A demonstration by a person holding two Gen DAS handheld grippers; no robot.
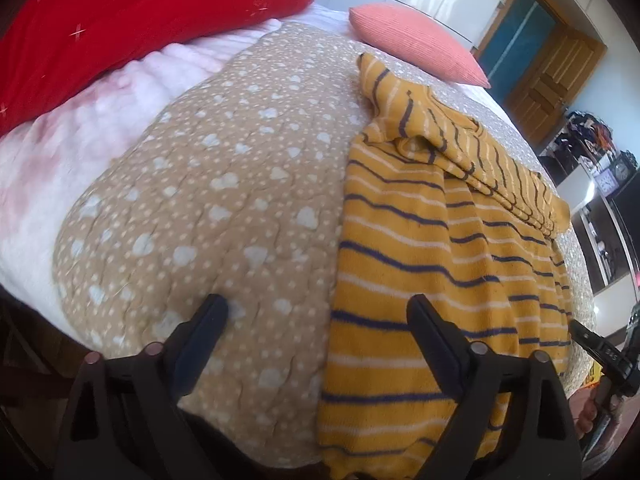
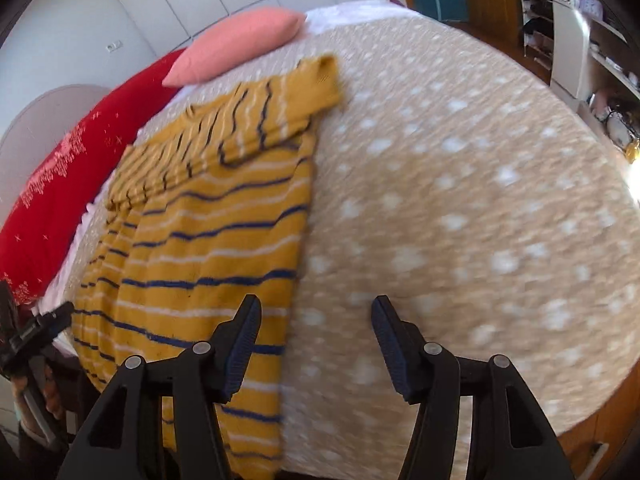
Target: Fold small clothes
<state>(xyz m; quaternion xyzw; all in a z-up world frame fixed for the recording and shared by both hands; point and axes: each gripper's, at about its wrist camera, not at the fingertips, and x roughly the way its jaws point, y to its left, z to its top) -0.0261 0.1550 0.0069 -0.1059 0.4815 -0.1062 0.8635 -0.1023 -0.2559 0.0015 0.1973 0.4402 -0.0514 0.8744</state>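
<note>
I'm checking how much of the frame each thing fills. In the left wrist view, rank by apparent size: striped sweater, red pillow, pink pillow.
1. Striped sweater, largest, though nearest the camera.
2. Red pillow, cut off by the frame edge, so its true size is unsure.
3. Pink pillow, smallest, also farthest.

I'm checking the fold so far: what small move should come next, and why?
Probably lower both open grippers onto the near hem of the striped sweater. Its sleeves already lie folded across the top, and the left gripper and right gripper each straddle a bottom side edge, holding nothing.
</note>
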